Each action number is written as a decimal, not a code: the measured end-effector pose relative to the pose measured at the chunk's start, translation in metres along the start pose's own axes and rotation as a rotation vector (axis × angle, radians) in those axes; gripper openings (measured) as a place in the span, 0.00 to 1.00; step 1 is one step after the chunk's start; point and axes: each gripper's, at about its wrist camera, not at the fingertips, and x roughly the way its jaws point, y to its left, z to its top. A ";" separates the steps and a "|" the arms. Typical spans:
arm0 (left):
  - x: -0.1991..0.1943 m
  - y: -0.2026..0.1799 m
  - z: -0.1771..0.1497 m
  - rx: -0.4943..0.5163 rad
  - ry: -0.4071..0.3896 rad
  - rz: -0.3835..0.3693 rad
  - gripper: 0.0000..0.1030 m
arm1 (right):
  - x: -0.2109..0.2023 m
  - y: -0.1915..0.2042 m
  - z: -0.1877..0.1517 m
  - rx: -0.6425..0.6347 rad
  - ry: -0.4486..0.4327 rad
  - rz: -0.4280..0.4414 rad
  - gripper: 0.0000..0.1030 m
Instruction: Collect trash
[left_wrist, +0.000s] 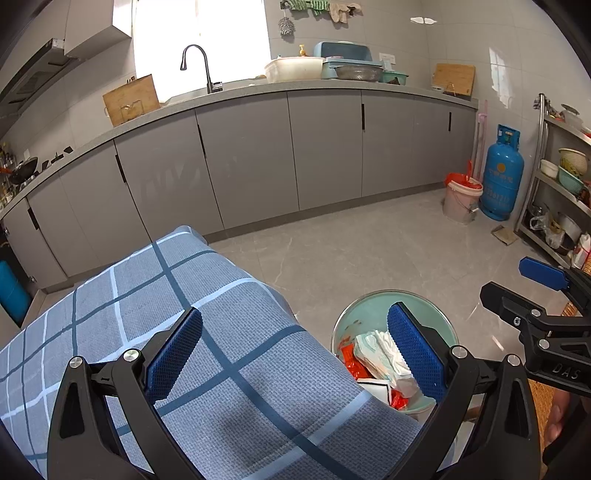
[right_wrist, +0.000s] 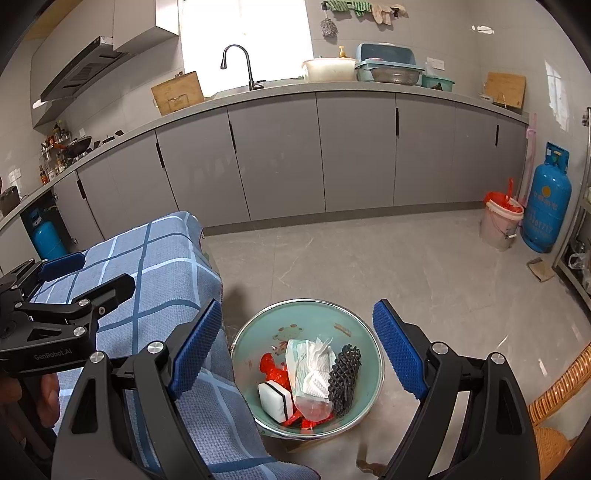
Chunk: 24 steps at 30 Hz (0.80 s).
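Trash (right_wrist: 314, 376) already in bowl (right_wrist: 255, 332); desk (left_wrist: 221, 350) bare; both claws (left_wrist: 295, 354) (right_wrist: 295, 350) wide open, empty; apparently nearly done.

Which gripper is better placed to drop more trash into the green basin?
Right. The right gripper hangs open directly over the green basin; the left gripper sits mostly over the checked cloth.

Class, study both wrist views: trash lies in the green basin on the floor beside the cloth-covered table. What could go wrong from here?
1. The basin sits tight against the hanging checked cloth; a reaching tool may snag the cloth.
2. The loose plastic wrapper and black foam net are light and may slip or spill if lifted.
3. Both the left tool and the right tool are open, close together, and could collide.
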 end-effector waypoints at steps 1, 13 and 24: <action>0.000 0.000 0.000 -0.001 -0.001 -0.002 0.96 | 0.000 0.000 0.000 -0.001 -0.001 0.001 0.81; -0.002 0.004 0.001 0.004 0.000 0.004 0.96 | -0.001 0.001 0.004 -0.010 -0.005 0.004 0.81; -0.007 0.000 0.003 0.020 -0.019 0.003 0.96 | -0.001 -0.001 0.006 -0.013 -0.005 0.003 0.81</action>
